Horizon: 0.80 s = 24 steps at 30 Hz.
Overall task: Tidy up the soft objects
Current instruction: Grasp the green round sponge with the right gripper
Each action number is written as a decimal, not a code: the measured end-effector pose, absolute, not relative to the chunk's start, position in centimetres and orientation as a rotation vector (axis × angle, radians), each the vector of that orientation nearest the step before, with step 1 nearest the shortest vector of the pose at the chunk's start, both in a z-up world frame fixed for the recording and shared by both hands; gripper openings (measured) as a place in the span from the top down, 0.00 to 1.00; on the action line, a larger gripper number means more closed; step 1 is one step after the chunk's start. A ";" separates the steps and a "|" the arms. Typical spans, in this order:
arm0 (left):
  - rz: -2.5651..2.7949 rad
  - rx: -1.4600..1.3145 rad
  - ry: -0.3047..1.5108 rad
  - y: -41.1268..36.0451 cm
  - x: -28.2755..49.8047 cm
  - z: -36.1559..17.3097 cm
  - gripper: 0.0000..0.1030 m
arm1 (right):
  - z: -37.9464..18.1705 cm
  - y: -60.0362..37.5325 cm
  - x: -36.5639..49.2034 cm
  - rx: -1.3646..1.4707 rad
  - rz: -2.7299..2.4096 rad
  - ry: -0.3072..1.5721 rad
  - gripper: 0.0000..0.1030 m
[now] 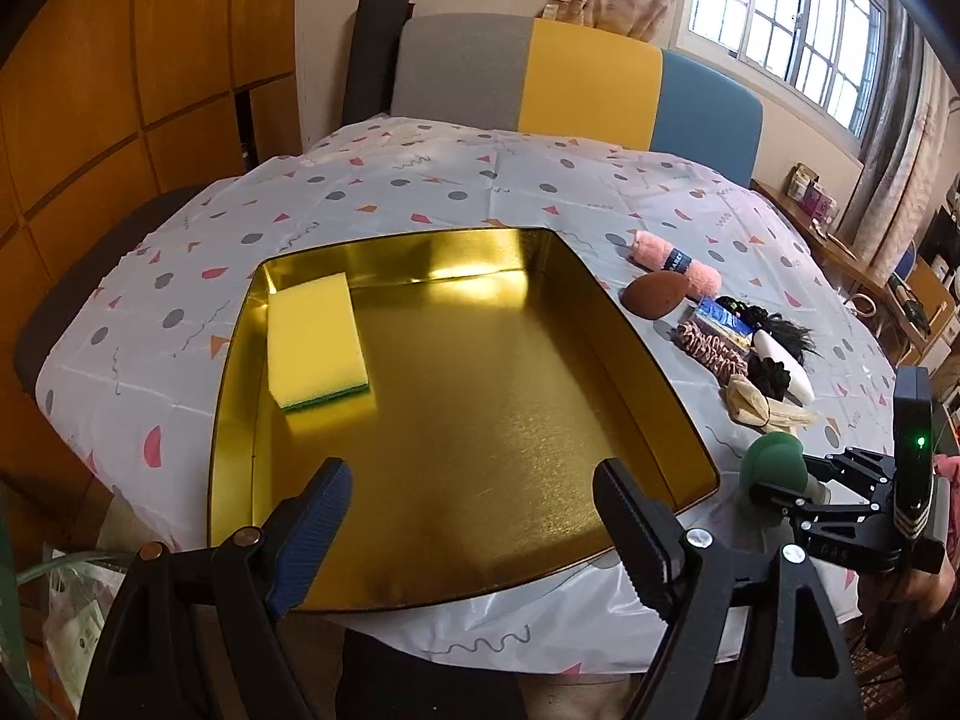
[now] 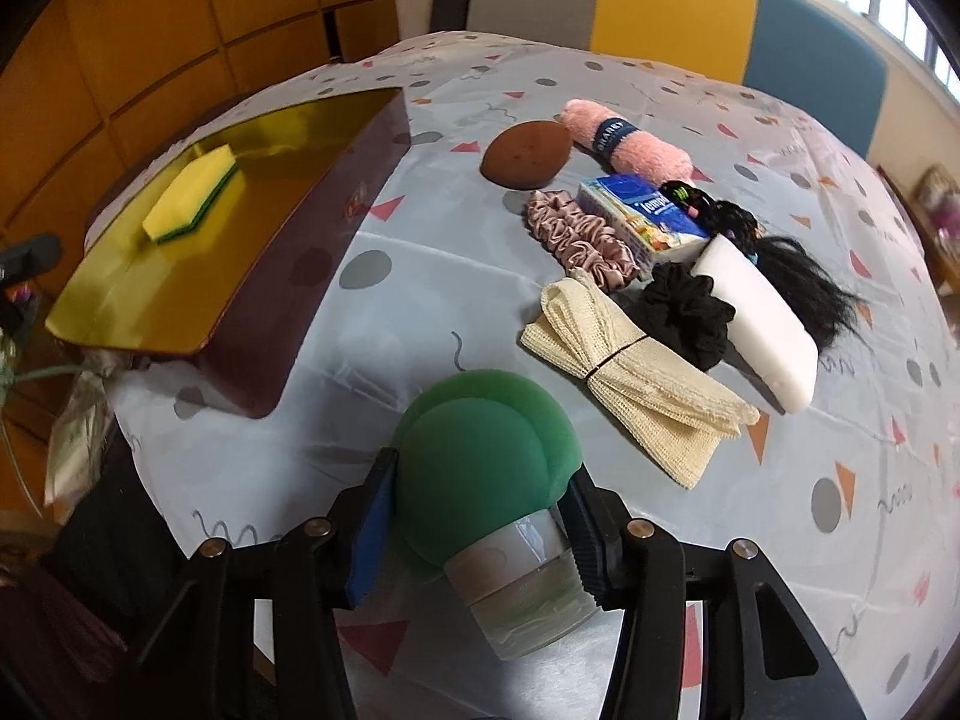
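Yellow sponge [image 1: 317,341] lies in tray [image 1: 654,372]; right tool [image 2: 480,516] pinches green sponge [image 2: 480,462]; left tool [image 1: 474,516] spread; pile [image 2: 654,276] at right remains.

surface: table under a white plastic tablecloth [image 2: 420,300] with grey dots and pink and orange triangles
left side: gold-lined tin tray [image 2: 252,324], dark red outside
upper middle: brown egg-shaped sponge [image 2: 527,154], rolled pink towel [image 2: 630,144]
centre right: pink scrunchie [image 2: 579,237], blue tissue pack [image 2: 642,213], black scrunchie [image 2: 690,306], white block [image 2: 759,324], black hair piece [image 2: 798,282]
lower middle: tied cream mesh cloth [image 2: 636,375]
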<state>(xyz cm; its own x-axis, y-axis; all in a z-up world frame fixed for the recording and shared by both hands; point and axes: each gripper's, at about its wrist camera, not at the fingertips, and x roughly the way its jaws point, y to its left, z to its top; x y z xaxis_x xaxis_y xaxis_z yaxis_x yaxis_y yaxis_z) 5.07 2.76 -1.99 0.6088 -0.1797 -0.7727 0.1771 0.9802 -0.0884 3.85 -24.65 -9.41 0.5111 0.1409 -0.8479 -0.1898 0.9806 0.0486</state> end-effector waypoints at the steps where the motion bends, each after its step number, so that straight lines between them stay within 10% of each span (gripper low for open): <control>1: -0.203 -0.008 0.891 2.9 4.9 -1.9 0.18 | -9.3 -24.8 3.8 -0.041 0.191 1.011 0.49; 24: -0.168 -0.040 0.889 5.7 4.7 -2.2 0.18 | -1.7 -15.3 7.3 -0.015 0.358 0.867 0.49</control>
<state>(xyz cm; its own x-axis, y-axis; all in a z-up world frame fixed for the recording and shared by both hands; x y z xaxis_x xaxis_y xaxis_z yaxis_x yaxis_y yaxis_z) 4.66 5.67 -2.17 0.6180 -0.1629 -0.7691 0.1295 0.9860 -0.1048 7.33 -15.27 -1.69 0.5918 0.3015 -0.7476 -0.3139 0.9404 0.1308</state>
